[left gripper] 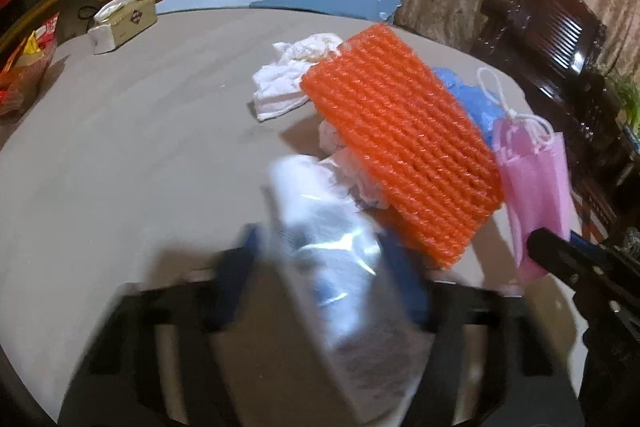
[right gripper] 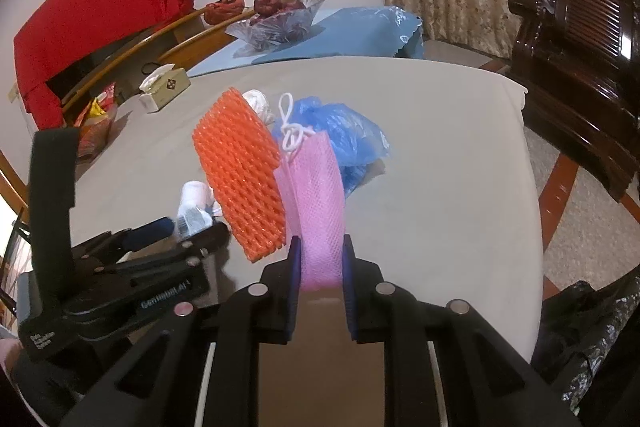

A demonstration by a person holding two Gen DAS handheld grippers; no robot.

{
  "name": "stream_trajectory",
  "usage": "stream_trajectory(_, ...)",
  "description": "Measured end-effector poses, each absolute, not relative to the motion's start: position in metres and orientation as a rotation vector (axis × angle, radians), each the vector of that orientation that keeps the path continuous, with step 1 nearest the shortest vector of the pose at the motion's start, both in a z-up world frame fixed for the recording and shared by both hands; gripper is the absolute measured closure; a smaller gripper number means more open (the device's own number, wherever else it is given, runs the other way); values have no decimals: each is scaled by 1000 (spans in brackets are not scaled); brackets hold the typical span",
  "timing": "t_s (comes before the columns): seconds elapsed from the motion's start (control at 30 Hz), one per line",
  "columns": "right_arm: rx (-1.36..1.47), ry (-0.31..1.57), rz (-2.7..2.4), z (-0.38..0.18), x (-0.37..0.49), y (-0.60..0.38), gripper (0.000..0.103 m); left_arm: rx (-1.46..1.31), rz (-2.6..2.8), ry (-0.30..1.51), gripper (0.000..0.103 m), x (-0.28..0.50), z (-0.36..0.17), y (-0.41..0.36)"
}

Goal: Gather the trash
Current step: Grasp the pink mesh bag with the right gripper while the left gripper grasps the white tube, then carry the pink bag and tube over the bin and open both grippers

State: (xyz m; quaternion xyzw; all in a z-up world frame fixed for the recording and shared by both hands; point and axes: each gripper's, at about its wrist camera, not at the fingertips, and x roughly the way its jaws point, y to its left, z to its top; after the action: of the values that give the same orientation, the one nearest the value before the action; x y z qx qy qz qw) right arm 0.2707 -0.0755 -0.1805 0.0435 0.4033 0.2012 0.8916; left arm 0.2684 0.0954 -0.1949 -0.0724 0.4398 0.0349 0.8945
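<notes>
Grey-clothed table [right gripper: 440, 187], curtained room. Right gripper [right gripper: 321, 259] clamped on pink mesh bag [right gripper: 316, 187], orange foam net [right gripper: 240, 171] hanging alongside. Left gripper [left gripper: 324, 267] around white plastic packet [left gripper: 332, 267], apparently gripping. Crumpled tissues [left gripper: 288, 79], blue plastic bag [right gripper: 344, 135] uncollected; roughly midway.

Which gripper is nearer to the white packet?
Left. The left gripper has the white packet between its fingers. The right gripper is off to the side, shut on the pink net.
</notes>
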Motion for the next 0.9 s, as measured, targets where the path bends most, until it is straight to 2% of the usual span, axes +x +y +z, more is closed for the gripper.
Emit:
stream_trajectory(0.27,98,825,429,-177,264,-77,84,-200,30,894,60,256,-188,100)
stream_trajectory(0.6,109,770,449,-155,245,-79,84,-204,12,792,62,217,-148,108)
stream_trajectory(0.63,113,763,452,-152,242,-80,84,-197,12,777,69,212,-142,107)
stream_trajectory(0.67,116,756,456,-149,239,-80,84,-195,2,769,87,209,-138,107)
stream_trajectory(0.9,117,737,469,-137,217,-86,84,-202,-63,771,88,195,-129,98)
